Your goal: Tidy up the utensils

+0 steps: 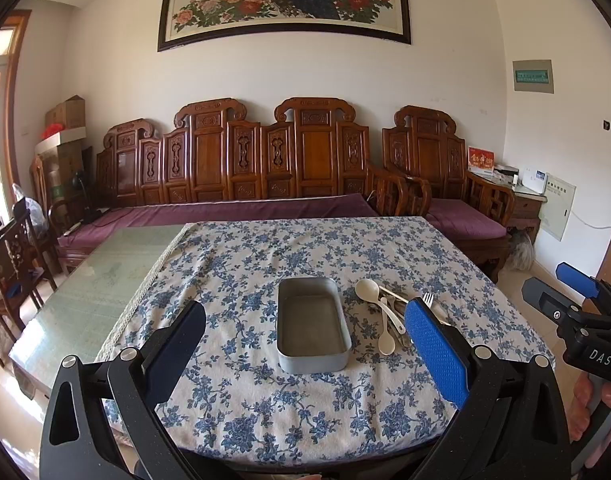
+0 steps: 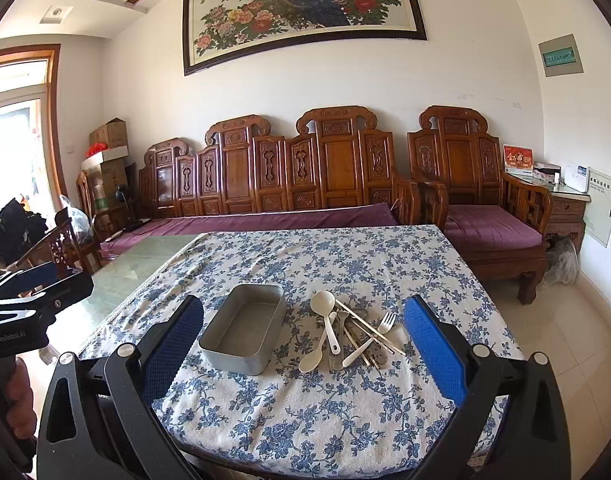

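Observation:
An empty grey metal tin [image 1: 312,324] [image 2: 243,327] lies on the floral tablecloth [image 1: 265,400]. To its right is a pile of utensils [image 2: 351,334]: white plastic spoons [image 1: 385,320], a metal fork [image 2: 386,322], chopsticks and other metal pieces. My left gripper [image 1: 305,332] hovers open above the near part of the table, the tin between its fingers in view. My right gripper [image 2: 303,332] is open too, held back from the pile. The right gripper also shows at the right edge of the left wrist view [image 1: 577,312], and the left gripper at the left edge of the right wrist view [image 2: 29,292].
The cloth covers the right part of a glass-topped table [image 1: 89,280]. A carved wooden bench with purple cushions [image 1: 233,208] and an armchair [image 1: 457,208] stand behind it. Wooden chairs [image 1: 13,264] are at the left. A hand [image 2: 9,396] grips the left tool's handle.

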`<state>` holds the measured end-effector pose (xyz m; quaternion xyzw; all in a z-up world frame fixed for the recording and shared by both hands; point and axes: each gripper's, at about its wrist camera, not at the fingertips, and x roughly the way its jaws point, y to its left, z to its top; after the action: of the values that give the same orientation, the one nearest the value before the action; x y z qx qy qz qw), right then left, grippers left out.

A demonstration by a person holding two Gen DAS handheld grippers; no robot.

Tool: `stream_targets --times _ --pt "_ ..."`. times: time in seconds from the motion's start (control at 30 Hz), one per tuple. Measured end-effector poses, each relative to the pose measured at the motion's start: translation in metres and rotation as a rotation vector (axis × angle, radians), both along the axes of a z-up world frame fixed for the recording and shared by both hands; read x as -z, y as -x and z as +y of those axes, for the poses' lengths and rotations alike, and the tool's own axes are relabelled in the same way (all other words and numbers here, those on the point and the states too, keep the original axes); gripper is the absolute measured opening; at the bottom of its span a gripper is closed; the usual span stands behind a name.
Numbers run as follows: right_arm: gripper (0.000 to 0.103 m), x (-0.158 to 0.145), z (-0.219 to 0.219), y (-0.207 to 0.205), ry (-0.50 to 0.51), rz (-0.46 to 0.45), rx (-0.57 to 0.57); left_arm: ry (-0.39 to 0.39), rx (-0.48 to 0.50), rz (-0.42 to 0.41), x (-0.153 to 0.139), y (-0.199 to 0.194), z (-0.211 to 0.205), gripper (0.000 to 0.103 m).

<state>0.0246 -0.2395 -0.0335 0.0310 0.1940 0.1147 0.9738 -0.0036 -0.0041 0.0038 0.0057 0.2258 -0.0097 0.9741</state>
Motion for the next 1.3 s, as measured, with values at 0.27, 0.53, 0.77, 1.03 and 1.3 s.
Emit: stream_targets --times 0.27,0.53,0.77,1.03,1.3 --pt "0.101 -0.0004 0.0001 0.0001 0.0 0.0 0.0 0.0 0.0 0.001 0.0005 -0.0016 -0.0012 0.097" --pt "0.101 -0.0006 0.0 0.0002 0.0 0.0 0.0 0.005 0.005 0.0 -0.002 -0.0007 -0.0027 0.097" --pt "0.101 -0.0006 0.0 0.0 0.001 -0.001 -0.001 0.005 0.012 -0.006 -0.0046 0.0 -0.005 0.097" --pt "0.101 -0.0025 -0.0007 0.0002 -0.001 -0.002 0.0 0.006 0.02 -0.01 -0.005 0.0024 -0.0049 0.097" --pt "0.101 -0.0016 -0.0001 0.0005 0.001 -0.002 -0.005 0.008 0.022 -0.006 -0.0029 0.0019 -0.0058 0.097"
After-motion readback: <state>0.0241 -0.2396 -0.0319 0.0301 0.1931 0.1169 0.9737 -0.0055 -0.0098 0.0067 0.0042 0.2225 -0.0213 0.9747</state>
